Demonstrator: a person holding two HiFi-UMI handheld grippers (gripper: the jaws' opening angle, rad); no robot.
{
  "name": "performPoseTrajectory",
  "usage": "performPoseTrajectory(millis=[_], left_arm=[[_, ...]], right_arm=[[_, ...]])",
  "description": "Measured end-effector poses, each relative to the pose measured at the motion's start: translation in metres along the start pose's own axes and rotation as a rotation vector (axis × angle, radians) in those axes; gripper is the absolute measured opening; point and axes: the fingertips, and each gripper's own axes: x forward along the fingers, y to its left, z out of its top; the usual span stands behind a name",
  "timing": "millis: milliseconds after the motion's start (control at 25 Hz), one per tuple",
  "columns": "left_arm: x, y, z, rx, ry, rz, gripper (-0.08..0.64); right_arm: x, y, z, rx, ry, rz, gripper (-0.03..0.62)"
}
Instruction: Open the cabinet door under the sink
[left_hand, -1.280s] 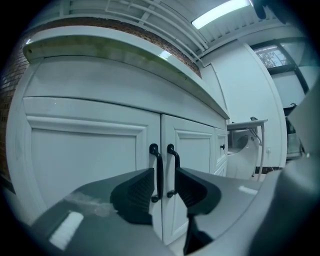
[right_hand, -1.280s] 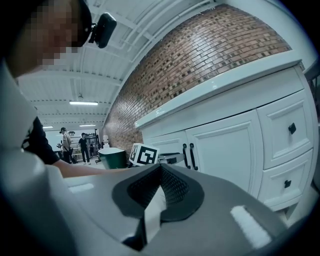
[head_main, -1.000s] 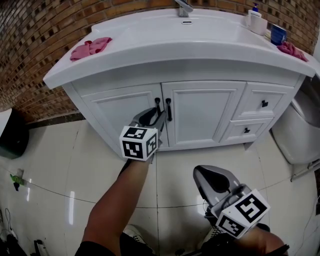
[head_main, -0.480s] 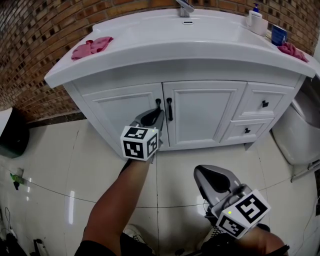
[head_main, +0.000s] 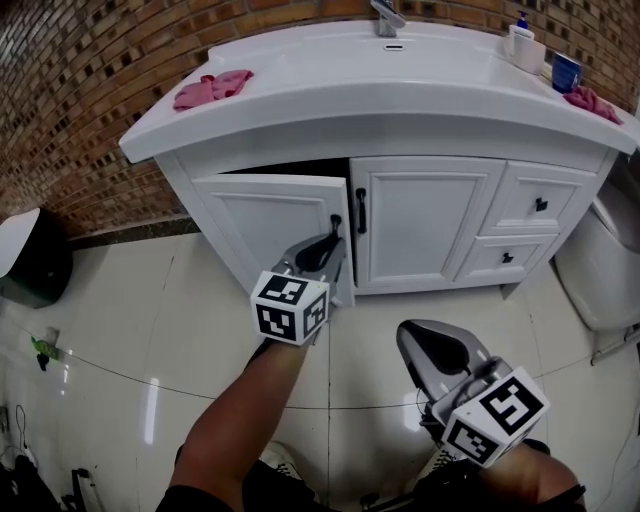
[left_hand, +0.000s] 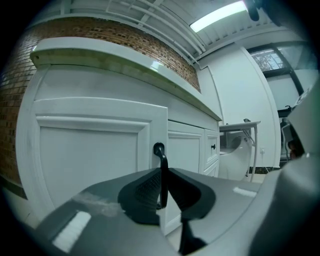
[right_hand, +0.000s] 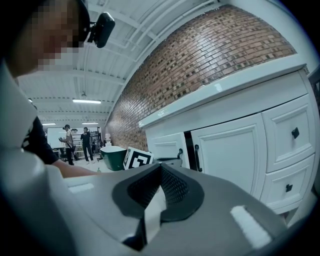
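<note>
— Cabinet door (head_main: 270, 225) first: where does it stand?

— Ajar. It is the left of two white panelled doors under the sink, a flat frame round a recessed rectangle with a smooth painted finish. Its free right edge sits nearer than the vanity front. A dark gap (head_main: 290, 166) shows along its top.

— And the left gripper (head_main: 330, 243)?

— Clamped on the door's handle (left_hand: 160, 162). That is a slim, glossy black bar, upright, with a rounded foot at the top where it meets the door. The two dark ribbed pads press it from either side, and the grey moulded fingers curve away behind them.

— The other tool?

— The right gripper (right_hand: 160, 172) is low and near, over the floor, to the right of the left one and well apart from the vanity. Its ribbed pads meet at the tips and hold nothing.

— What surrounds them?

— The right door (head_main: 425, 215) sits flush, with a matching bar (head_main: 361, 211) along its left edge. To the right are two small drawers (head_main: 525, 190) with little black knobs. The countertop (head_main: 400, 95) is thick, white and glossy with a rounded edge. A crumpled pink cloth (head_main: 212, 88) lies at its far left, and a metal faucet (head_main: 388, 17) stands at the far edge. The wall (head_main: 70, 100) is small brown brick tile. The floor (head_main: 150, 330) is large, pale, shiny tile that reflects the lights.
</note>
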Motion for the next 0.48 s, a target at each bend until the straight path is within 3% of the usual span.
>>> performPoseTrajectory(millis=[480], left_arm=[[-0.064, -0.017, -0.013, 0.018, 0.008, -0.01, 0.043]], right_arm=[[-0.001, 0.046, -0.002, -0.086, -0.005, 0.043, 0.008]])
